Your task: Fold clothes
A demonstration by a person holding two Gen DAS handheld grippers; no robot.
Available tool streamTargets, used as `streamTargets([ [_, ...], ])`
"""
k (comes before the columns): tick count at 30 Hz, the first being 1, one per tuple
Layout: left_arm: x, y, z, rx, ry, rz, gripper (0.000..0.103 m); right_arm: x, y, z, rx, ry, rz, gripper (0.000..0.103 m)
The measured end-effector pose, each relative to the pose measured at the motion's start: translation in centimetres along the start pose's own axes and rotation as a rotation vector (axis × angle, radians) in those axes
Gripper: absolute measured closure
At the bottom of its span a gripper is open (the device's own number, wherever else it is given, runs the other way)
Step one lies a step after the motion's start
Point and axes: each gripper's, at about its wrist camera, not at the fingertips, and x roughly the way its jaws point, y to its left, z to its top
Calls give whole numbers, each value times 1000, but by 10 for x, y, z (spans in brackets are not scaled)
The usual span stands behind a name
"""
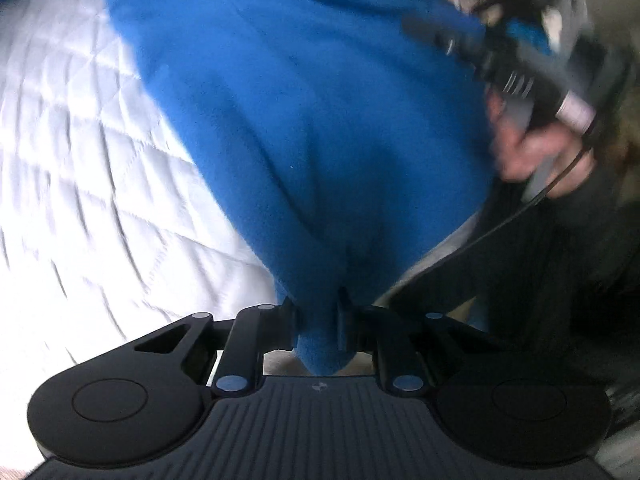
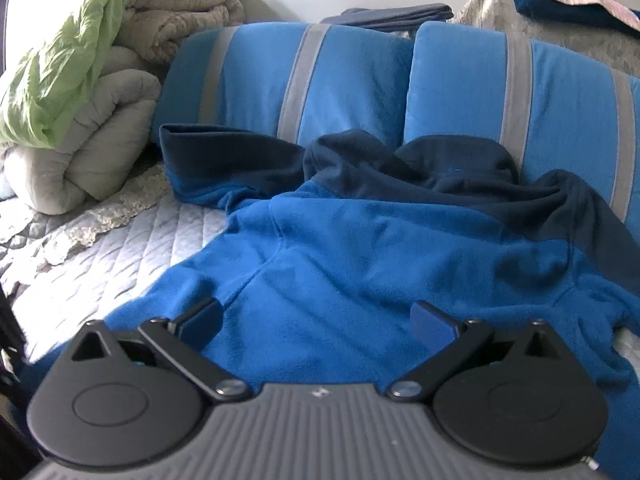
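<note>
**Left hand-held gripper pinches the blue fleece, right one stands apart over it**

In the left wrist view the left hand-held gripper (image 1: 318, 322) at the bottom centre of the frame has its jaws drawn together on a bunched edge of the blue fleece garment (image 1: 304, 128); a tongue of the cloth hangs through between the pads. The fleece spreads upward from that pinch across the middle of the frame, lying on the white quilted bedspread (image 1: 80, 160) that fills the left side. At the upper right, blurred, a hand (image 1: 536, 156) grips the other tool, with a dark cable running down from it.

In the right wrist view the right hand-held gripper (image 2: 316, 320) sits at the lower centre with its jaws wide apart, just above the fleece and holding nothing; whether the pads touch the cloth cannot be told. The garment (image 2: 360, 248) covers the centre and right of the frame, its dark navy upper part (image 2: 400, 168) crumpled against two blue pillows with grey stripes (image 2: 304, 80). At the upper left a rolled duvet, green and beige (image 2: 80, 80), rests on the bed, and a folded dark item (image 2: 392, 16) lies behind the pillows at top centre
</note>
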Motion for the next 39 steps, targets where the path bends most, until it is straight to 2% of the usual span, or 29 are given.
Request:
streamTargets([
  [3,-19,9,-2,-161,-9,-60,86,-1,1,0,-11,1,0,0],
  [4,-20,19,-3,-257,1,-58,86,-1,0,0,-10,5,2,0],
  [5,-21,29,-5,-344,13,-47,81,-2,0,0,-9,10,3,0],
  [7,-16,45,-9,-457,62,34,75,-2,-1,-1,-9,17,6,0],
  [10,-16,57,-14,-477,117,186,72,-4,-1,-1,-18,19,10,0],
  [11,-20,60,-17,-487,109,191,63,-4,0,-1,-24,20,9,0],
  [12,-25,62,-18,-495,93,185,54,-4,1,-2,-29,20,8,0],
  [13,-32,62,-18,-495,65,185,49,-3,2,-3,-34,25,11,0],
  [15,-49,62,-14,-485,-17,215,37,1,6,-5,-43,40,28,0],
  [21,-101,66,14,-437,-286,355,30,14,33,-19,-96,89,140,0],
  [23,-110,67,21,-413,-365,372,29,23,48,-25,-145,109,161,0],
  [25,-105,70,24,-377,-367,334,29,29,62,-31,-198,120,165,0],
  [27,-93,72,27,-289,-293,276,28,32,71,-35,-246,121,148,0],
  [30,-73,69,21,-86,-188,188,28,29,72,-37,-271,105,138,0],
  [32,-62,69,16,25,-156,110,28,29,70,-38,-270,100,127,0],
  [34,-52,76,10,72,-144,21,28,31,67,-39,-264,101,118,0],
  [39,-39,94,-18,33,-197,-187,29,36,60,-39,-237,111,101,0],
])
